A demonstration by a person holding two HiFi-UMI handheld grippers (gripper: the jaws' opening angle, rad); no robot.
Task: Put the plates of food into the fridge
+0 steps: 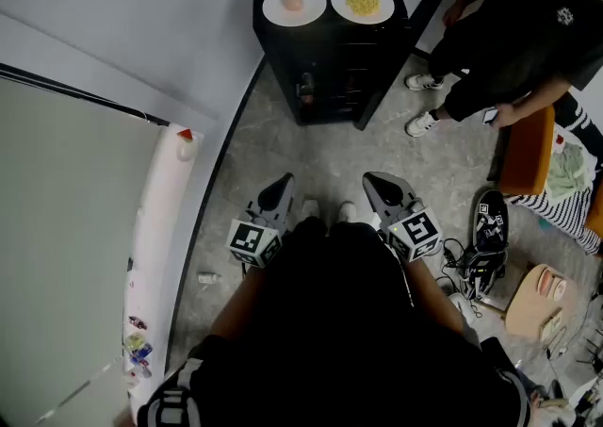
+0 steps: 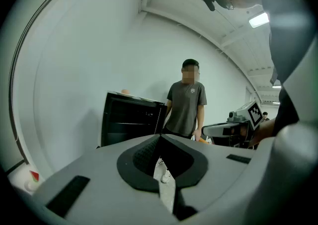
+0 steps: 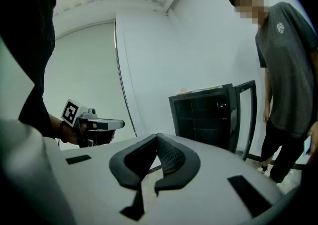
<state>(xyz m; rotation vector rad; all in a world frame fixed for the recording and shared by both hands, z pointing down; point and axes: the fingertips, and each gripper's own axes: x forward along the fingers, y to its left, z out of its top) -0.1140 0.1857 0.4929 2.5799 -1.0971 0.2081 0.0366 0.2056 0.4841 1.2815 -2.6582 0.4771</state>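
The person is holding the left gripper [image 1: 278, 192] and the right gripper [image 1: 381, 188] low and side by side above the grey floor [image 1: 283, 133], both pointing toward the black fridge [image 1: 325, 67] standing well ahead by the white wall. In the left gripper view, the left gripper's jaws are pressing together at their tips with nothing between them; in the right gripper view, the right gripper's jaws are likewise meeting, also empty. Two white plates are resting on the fridge top: the left plate [image 1: 273, 7] is carrying a round pinkish item [image 1: 293, 2], and the right plate [image 1: 384, 3] is carrying a heap of yellow food [image 1: 362, 3]. The fridge door [image 3: 246, 114] is standing open. A bystander [image 1: 528, 29] is standing just beside the fridge.
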